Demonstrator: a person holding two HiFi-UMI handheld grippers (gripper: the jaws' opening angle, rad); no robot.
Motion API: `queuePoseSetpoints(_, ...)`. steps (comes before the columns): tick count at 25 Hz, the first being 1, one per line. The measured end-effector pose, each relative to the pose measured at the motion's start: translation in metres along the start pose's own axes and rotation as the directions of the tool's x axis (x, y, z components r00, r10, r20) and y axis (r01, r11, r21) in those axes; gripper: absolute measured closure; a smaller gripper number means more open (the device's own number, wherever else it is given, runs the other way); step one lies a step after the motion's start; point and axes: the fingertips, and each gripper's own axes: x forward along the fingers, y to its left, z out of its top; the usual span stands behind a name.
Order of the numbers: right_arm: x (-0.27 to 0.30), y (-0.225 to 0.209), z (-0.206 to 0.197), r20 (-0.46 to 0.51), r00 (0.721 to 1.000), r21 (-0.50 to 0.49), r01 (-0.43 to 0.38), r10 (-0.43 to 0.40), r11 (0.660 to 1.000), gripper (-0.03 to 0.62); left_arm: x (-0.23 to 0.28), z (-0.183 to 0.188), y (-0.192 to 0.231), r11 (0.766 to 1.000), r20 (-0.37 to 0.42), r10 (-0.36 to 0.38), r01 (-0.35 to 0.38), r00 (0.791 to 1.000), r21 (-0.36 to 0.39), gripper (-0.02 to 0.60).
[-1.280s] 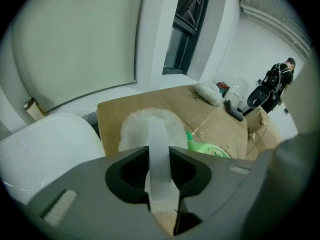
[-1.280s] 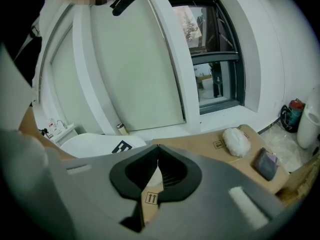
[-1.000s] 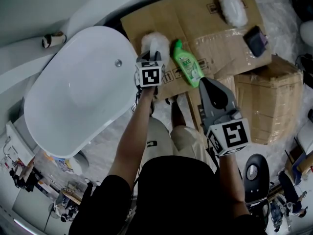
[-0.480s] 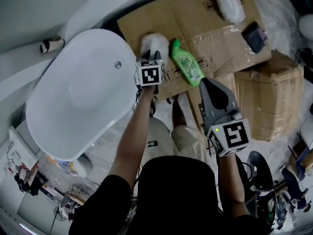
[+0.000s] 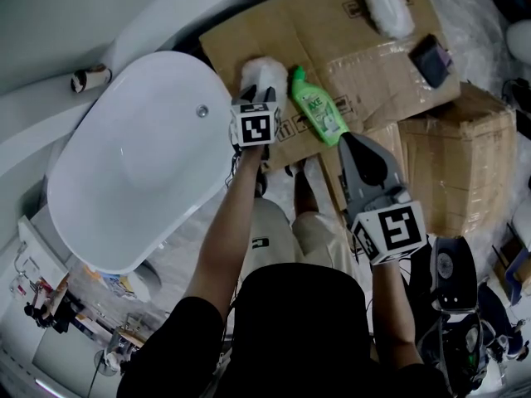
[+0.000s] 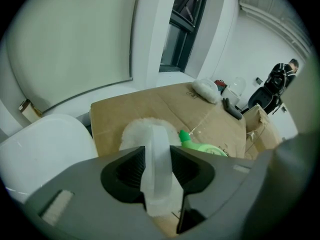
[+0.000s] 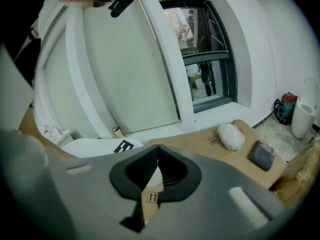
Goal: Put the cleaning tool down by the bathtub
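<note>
The cleaning tool is a white fluffy duster (image 5: 259, 71) with a white handle (image 6: 157, 159). It lies on flattened cardboard (image 5: 332, 23) beside the white bathtub (image 5: 133, 164). My left gripper (image 5: 259, 94) hangs over it, and its jaws have just been opening. In the left gripper view the handle still stands between the jaws of that gripper (image 6: 157, 151), which no longer clamp it. My right gripper (image 5: 348, 139) hovers lower right over the cardboard. Its jaw tips (image 7: 157, 146) meet with nothing between them.
A green detergent bottle (image 5: 319, 114) lies just right of the duster. At the back of the cardboard sit a second fluffy pad (image 5: 388, 8) and a dark pouch (image 5: 433, 58). A cardboard box (image 5: 465, 164) stands at the right. A small roll (image 5: 90, 77) rests behind the tub.
Both grippers stay where they were over the cardboard. The head view has drifted slightly, and the dark object at the lower right edge sits differently.
</note>
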Motion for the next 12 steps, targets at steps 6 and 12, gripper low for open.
queuePoseSetpoints(6,-0.012,-0.002,0.003,0.029,0.999,0.014,0.017,-0.017,1.000,0.586,-0.014,0.002,-0.004,1.000,0.002,-0.003,0.003,1.000,0.022,0.428)
queuePoseSetpoints(12,-0.020,0.002,0.012,0.050,0.999,0.008,-0.003,0.002,1.000,0.586,-0.036,0.007,-0.011,0.999,0.019,-0.011,0.010,1.000,0.048,0.430)
